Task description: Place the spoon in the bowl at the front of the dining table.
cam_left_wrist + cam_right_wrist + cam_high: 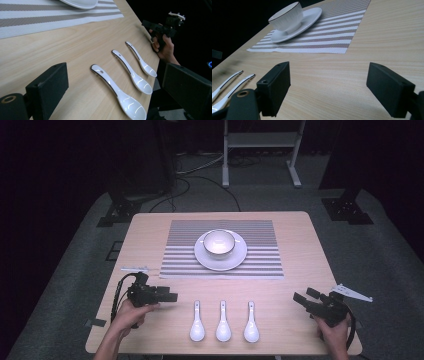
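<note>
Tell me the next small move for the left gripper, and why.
Probably ease the left gripper right and down over the handle of the nearest white ceramic spoon. Its jaws stand open and empty just left of the three-spoon row, all three spoons lie untouched on the wooden table, and the white bowl on its saucer looks empty.

So on the table (pixel 145 232) there's a placemat (pixel 260 232) sitting toward the far side, roughly centred. A saucer (pixel 239 257) sits on the mat's near half, and a bowl (pixel 218 242) stands on the saucer. Nearer the person, three spoons lie side by side in a row: left spoon (pixel 197 325), middle spoon (pixel 223 325), right spoon (pixel 251 325), bowls toward the near edge, handles pointing at the mat. Left gripper (pixel 167 296) is left of the row, right gripper (pixel 302 297) right of it.
</note>
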The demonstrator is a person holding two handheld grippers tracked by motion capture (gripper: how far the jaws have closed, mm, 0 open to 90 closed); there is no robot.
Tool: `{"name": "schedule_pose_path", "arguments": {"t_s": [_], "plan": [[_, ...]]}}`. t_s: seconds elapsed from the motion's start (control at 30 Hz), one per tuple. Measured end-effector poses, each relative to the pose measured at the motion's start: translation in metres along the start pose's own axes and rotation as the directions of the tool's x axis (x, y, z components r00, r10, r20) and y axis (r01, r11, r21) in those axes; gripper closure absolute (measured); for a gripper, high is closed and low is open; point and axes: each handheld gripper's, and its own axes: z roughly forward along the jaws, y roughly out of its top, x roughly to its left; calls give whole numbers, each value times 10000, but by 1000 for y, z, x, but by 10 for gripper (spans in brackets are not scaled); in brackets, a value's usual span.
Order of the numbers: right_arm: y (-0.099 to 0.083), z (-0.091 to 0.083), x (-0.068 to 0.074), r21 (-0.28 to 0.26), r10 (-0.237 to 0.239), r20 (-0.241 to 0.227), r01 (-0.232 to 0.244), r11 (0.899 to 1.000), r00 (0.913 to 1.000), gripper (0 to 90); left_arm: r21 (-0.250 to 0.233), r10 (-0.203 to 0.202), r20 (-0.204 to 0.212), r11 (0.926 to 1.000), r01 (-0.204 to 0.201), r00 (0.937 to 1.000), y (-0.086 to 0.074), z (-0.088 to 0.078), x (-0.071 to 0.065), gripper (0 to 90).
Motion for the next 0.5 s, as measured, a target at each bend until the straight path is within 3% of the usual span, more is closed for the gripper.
{"name": "schedule_pose_path", "arguments": {"t_s": [0.5], "plan": [[0, 0, 1, 13, -44, -36, 44, 10000, 10000, 183, 921, -394, 123, 9950, 381, 9991, -2, 42, -8, 51]]}}
